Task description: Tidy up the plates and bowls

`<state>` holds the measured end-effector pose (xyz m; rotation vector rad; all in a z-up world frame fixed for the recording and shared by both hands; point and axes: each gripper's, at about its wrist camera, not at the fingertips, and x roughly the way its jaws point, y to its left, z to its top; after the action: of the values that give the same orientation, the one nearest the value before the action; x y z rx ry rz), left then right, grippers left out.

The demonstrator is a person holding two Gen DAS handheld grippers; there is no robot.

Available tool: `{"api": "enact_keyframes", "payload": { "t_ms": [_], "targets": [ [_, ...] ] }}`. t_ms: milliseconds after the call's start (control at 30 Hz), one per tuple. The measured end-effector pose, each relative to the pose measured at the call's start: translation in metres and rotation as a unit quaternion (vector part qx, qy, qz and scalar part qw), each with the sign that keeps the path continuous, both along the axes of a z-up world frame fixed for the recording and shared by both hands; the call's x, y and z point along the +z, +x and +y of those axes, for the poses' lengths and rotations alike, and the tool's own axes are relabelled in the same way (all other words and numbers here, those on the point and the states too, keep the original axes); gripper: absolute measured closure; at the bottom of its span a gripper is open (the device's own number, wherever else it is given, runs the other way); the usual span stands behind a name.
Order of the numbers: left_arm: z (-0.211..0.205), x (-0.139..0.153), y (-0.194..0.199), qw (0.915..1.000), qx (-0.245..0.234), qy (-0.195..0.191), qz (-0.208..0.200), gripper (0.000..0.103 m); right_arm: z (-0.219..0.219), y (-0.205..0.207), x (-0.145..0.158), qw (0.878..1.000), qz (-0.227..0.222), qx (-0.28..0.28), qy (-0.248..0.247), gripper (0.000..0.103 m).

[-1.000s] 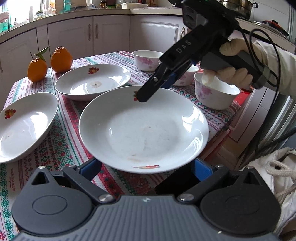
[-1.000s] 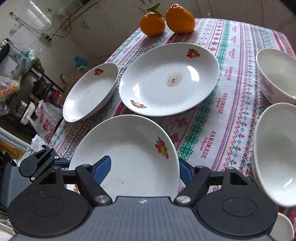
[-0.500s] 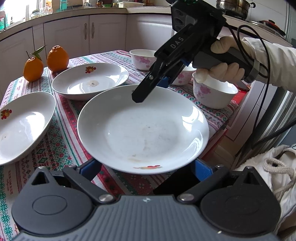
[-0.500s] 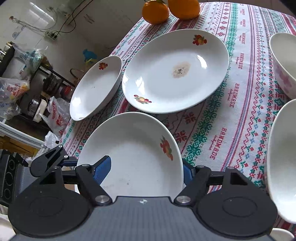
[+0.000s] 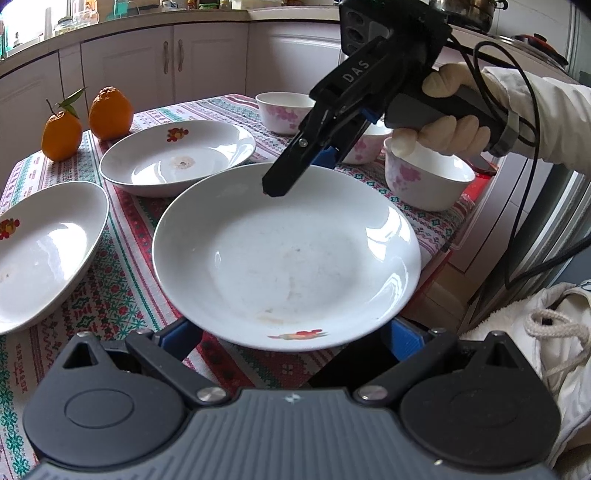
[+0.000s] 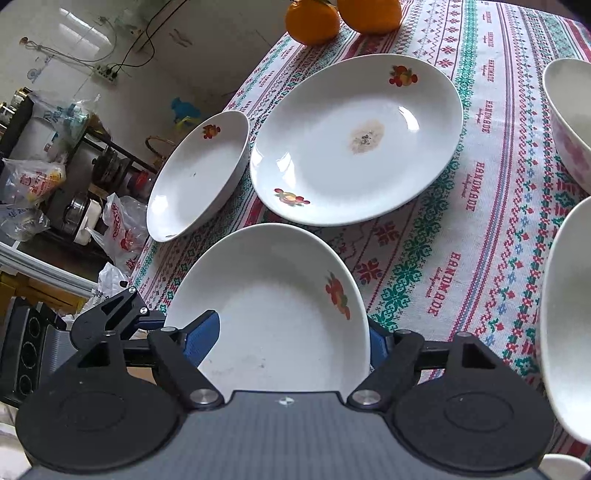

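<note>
A home kitchen is shown. White panelled cabinets (image 5: 173, 62) are fitted under a cluttered counter (image 5: 147, 16), and a steel pot (image 5: 469, 13) is seen behind. The worktop is covered by a cross-stitch tablecloth (image 6: 480, 206) set with crockery and two oranges (image 5: 110, 112). Pans and plastic bags (image 6: 33, 177) are crammed on a rack.

Bright daylight, glare on plates (image 5: 286, 254), fisheye-bent edges, sharp focus

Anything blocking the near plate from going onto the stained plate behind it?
Nothing visible. Only bare tablecloth lies between the near plate and the stained plate, which holds nothing but a dried smear. The right claw straddles the near plate's far rim; its jaws have just been opening.
</note>
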<state>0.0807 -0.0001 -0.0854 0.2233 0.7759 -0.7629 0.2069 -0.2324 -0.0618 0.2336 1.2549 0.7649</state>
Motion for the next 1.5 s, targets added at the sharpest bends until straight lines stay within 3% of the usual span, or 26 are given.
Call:
{"api": "enact_keyframes", "payload": {
  "t_ms": [533,967,1500],
  "targets": [
    [0.021,0.020,-0.002,0.9997,0.021,-0.012,-0.010,0.002,0.027,0.008,0.023,1.000,-0.023,0.020,-0.002,0.019],
    [0.060,0.037,0.010,0.9977,0.065,-0.015,-0.013,0.002,0.079,0.045,0.043,0.997,-0.040,0.063,0.000,0.019],
    [0.112,0.038,0.034,0.9908,0.133,-0.017,-0.017,0.002,0.157,0.096,0.034,0.992,-0.030,0.121,0.000,0.019]
  ]
}}
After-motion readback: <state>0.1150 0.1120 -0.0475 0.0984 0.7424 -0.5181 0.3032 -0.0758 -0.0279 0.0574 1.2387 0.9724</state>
